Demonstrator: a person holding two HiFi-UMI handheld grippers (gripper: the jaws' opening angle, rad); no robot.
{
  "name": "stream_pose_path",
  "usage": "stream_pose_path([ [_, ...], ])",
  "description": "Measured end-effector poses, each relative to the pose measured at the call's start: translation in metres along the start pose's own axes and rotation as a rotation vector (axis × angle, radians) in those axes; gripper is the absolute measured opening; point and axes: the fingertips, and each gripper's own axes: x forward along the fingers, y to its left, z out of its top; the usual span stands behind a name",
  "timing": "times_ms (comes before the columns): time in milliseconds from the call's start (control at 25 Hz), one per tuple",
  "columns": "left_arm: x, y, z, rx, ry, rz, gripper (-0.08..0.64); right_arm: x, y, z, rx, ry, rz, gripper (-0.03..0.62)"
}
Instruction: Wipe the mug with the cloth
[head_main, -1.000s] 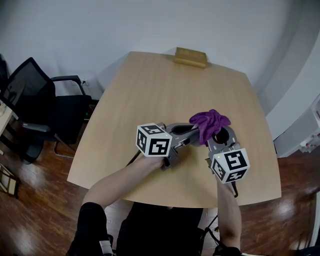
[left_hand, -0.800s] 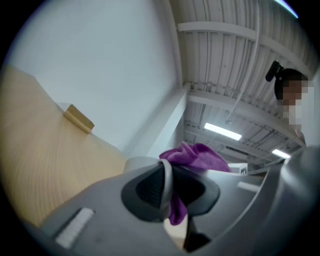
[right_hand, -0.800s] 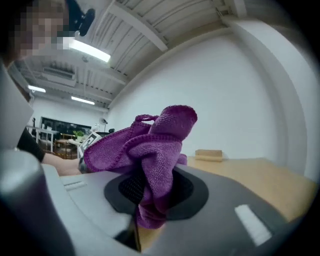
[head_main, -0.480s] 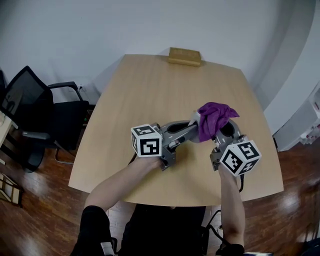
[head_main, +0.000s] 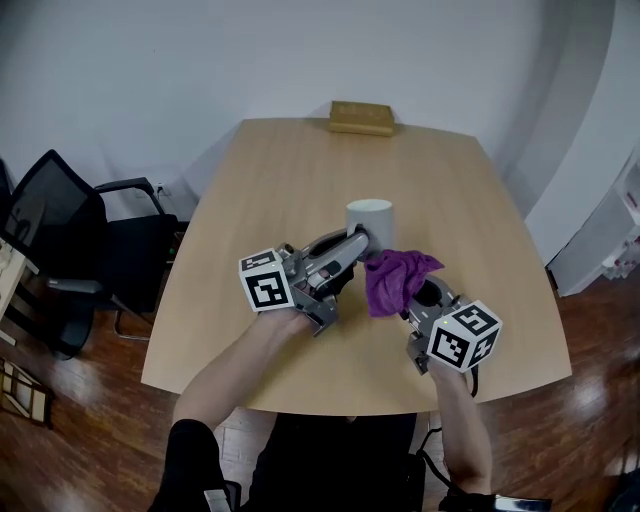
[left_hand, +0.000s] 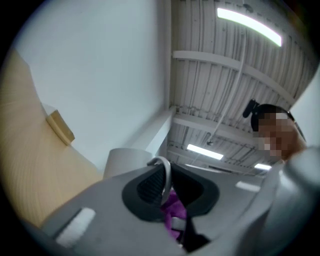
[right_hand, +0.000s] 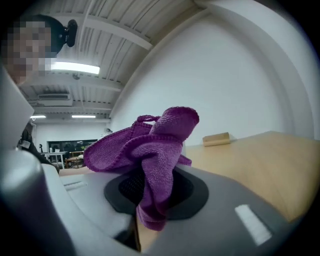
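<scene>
right gripper clamps cloth: purple, crumpled | mug: white, plain

Before you, a wooden desk with a tan box at its far edge; a black chair stands at your left.

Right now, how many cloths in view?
1. The purple cloth is bunched up in the right gripper, which is shut on it, on the person's side of the white mug. No other cloth shows, and nothing looks big enough to hide one.
</scene>
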Motion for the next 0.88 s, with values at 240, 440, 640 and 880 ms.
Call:
stream_pose_path([
  [240, 0.006, -0.029, -0.006, 0.013, 0.048, -0.139, 0.054, -0.04, -0.002, 0.099, 0.017, -0.35, 0.016, 0.081],
  [440, 0.012, -0.044, -0.015, 0.051, 0.087, -0.2, 0.052, -0.016, 0.02, 0.099, -0.098, -0.301, 0.039, 0.081],
  [640, 0.007, -0.04, -0.008, 0.066, 0.061, -0.19, 0.049, -0.017, -0.002, 0.036, -0.139, -0.133, -0.049, 0.081],
  [880, 0.005, -0.053, -0.002, 0.066, 0.057, -0.287, 0.051, -0.052, -0.023, 0.094, 0.013, -0.369, -0.029, 0.081],
])
